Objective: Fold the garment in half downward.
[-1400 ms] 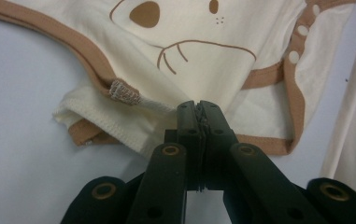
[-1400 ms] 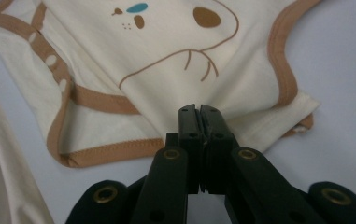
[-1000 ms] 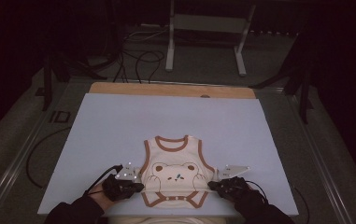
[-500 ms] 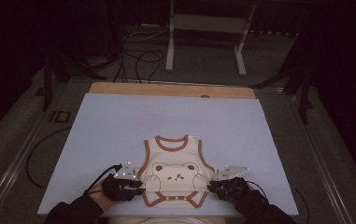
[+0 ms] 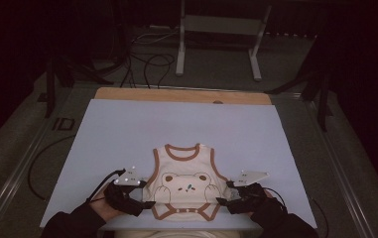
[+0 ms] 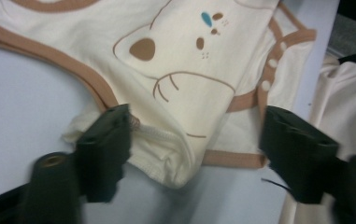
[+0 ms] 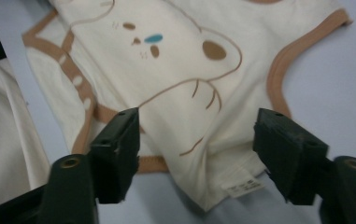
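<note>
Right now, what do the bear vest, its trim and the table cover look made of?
Bear vest: soft cream knit, likely cotton jersey, matte; it creases and folds at the hem. Trim: tan ribbed-looking binding, stitched on; the rib is too blurred to confirm. Table cover: smooth pale lavender sheet, matte, probably paper or plastic; a wooden edge shows beyond it.

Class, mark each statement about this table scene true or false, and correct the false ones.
1. A cream sleeveless baby bodysuit with brown trim lies flat on the pale blue table cover. True.
2. Its print shows a rabbit. False: a bear face.
3. The left gripper is open. True.
4. The right gripper is shut on the bodysuit. False: its jaws stand apart over the hem.
5. A white label sticks out at the bodysuit's side seam. True.
</note>
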Available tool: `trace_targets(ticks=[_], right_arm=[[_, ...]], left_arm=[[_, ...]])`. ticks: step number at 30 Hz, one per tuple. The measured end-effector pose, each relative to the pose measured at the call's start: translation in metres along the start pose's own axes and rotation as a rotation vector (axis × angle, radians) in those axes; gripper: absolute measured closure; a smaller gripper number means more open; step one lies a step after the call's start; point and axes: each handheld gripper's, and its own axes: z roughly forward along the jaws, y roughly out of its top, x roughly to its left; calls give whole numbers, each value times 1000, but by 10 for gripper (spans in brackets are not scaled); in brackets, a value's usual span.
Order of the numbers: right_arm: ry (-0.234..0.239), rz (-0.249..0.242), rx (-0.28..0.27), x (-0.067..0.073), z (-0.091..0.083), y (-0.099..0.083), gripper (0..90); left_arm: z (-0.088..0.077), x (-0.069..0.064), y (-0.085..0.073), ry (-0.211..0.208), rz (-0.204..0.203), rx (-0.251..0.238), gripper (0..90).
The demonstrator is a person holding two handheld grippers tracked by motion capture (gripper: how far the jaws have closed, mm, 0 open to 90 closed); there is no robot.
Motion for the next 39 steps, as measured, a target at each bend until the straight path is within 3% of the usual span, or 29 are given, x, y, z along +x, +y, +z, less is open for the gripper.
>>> trace_targets(ticks=[7,16,30,39], right_arm=[[6,11,-62,-8,-9,11,146],[9,5,-105,-15,-11,28,112],[-29,-67,-138,-32,-13,65,98],[-25,-95,-160,-45,-13,91,98]], left_arm=[[-10,-1,12,26,34,-19,17],[-20,9,27,41,41,-37,5],[-28,28,54,55,59,-67,5],[-29,43,73,53,73,-83,4]])
